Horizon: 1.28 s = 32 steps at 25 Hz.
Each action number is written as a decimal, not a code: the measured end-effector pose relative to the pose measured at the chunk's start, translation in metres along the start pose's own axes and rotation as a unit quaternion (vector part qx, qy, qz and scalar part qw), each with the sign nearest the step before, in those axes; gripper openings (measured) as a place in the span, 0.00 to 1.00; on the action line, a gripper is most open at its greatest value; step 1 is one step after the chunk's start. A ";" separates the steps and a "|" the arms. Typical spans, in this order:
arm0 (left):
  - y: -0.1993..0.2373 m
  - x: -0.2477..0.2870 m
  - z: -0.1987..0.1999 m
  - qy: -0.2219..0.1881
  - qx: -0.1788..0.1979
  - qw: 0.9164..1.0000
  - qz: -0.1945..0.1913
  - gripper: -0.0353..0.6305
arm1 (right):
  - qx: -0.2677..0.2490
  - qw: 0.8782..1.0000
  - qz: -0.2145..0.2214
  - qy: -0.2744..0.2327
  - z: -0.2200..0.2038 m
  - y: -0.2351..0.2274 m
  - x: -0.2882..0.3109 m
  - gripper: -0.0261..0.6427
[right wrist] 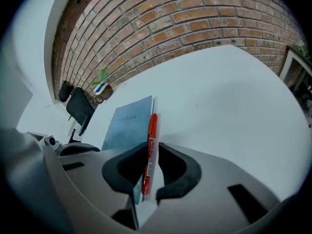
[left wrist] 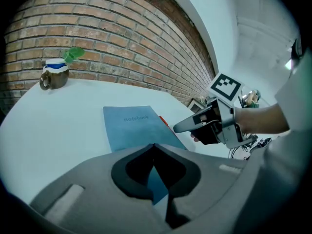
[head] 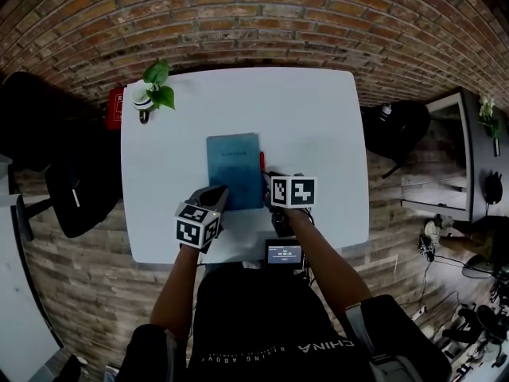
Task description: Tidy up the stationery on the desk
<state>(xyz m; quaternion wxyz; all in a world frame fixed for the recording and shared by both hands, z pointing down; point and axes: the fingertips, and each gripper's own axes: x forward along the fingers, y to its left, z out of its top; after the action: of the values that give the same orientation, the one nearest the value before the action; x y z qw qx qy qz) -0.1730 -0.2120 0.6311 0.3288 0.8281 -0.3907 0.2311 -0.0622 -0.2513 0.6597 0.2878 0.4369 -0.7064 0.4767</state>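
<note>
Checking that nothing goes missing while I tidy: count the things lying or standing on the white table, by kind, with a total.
blue notebook: 1
red pen: 1
mug holding a small plant: 1
Total: 3

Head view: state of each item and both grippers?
Notebook: closed, lying flat.
Pen: lying along the notebook's right edge.
Plant: upright, far left corner.
Left gripper: shut, empty.
Right gripper: open, pen between its fingers.
</note>
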 end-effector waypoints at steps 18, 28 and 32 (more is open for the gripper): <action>-0.057 -0.041 -0.021 -0.048 0.005 0.998 0.033 0.07 | -0.212 0.970 0.054 -0.107 -0.013 0.006 -0.103 0.05; -0.106 -0.076 -0.061 -0.069 0.011 0.997 0.040 0.07 | -0.299 0.944 0.060 -0.123 -0.060 0.006 -0.149 0.05; -0.118 -0.093 -0.074 -0.069 0.020 0.997 0.031 0.07 | -0.304 0.941 0.064 -0.135 -0.079 0.016 -0.162 0.05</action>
<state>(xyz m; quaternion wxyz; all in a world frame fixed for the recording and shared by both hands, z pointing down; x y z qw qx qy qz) -0.1429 -0.0554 0.5788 0.2767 0.8359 -0.4336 0.1916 -0.0033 -0.1204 0.5494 0.2777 0.3433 -0.8761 0.1934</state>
